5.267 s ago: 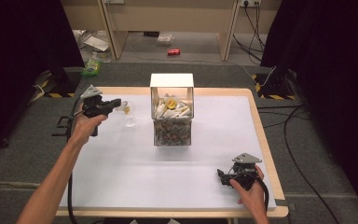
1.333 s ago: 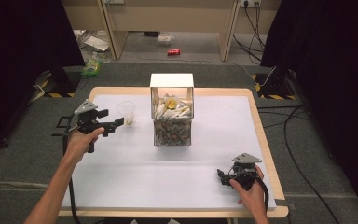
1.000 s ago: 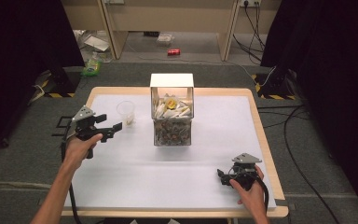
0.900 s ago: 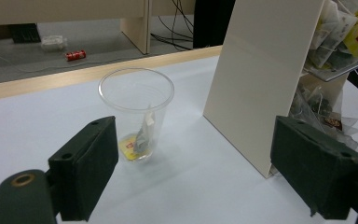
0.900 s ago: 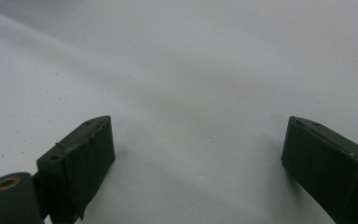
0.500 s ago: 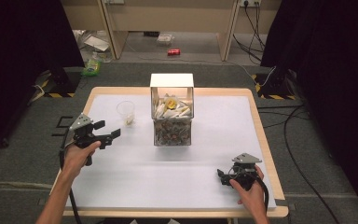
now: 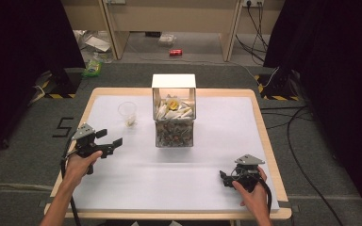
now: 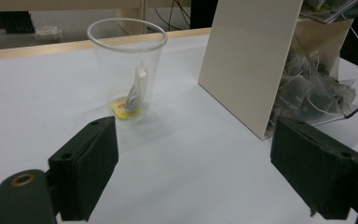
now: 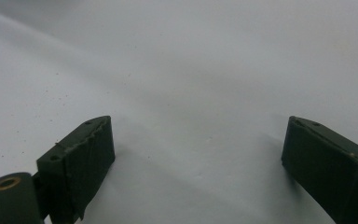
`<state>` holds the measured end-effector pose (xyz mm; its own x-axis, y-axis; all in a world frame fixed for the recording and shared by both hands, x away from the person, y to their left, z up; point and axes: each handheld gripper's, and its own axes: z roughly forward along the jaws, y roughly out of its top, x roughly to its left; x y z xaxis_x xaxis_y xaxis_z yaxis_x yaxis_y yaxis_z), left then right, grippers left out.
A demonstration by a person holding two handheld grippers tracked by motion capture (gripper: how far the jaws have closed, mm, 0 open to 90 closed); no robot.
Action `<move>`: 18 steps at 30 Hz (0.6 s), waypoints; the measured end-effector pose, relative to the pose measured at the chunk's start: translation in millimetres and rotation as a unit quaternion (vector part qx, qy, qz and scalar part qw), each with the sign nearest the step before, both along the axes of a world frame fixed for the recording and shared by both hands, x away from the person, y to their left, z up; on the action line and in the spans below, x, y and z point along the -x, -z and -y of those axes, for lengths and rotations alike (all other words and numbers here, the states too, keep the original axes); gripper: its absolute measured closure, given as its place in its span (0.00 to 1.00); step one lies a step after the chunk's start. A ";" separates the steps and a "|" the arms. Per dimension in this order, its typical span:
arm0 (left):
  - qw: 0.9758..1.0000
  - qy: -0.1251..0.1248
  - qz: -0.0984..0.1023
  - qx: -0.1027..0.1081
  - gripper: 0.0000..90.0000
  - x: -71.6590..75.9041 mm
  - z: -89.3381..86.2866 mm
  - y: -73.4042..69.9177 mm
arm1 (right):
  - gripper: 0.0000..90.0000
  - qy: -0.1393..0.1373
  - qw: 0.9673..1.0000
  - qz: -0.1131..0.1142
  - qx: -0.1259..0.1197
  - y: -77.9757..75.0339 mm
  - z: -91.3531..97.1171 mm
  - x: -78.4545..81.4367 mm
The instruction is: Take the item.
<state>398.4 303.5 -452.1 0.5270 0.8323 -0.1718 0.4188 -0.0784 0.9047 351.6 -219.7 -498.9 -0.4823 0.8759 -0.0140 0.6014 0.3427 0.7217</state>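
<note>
A clear plastic cup (image 7: 127, 113) stands upright on the white-topped table (image 7: 179, 188), mouth upward, near the far left corner and well apart from the table's left edge. Inside the cup a small white tea bag (image 8: 137, 88) stands on end, leaning against the wall, its long axis near vertical; its yellow tag (image 8: 123, 108) lies flat on the cup floor. The left gripper (image 7: 110, 140) is held near the left edge, short of the cup, with jaws wide apart and empty, pointing toward the table's middle. Beside the cup, at the far middle, stands a clear-fronted beige dispenser box (image 7: 174, 110) filled with tea bags. The right gripper (image 7: 223, 179) rests near the right near corner, jaws apart and empty.
</note>
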 end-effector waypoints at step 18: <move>1.000 0.019 -0.023 -0.011 0.17 21.5 3.5 25.8 | 0.11 0.000 1.000 0.000 0.000 0.0 0.0 0.0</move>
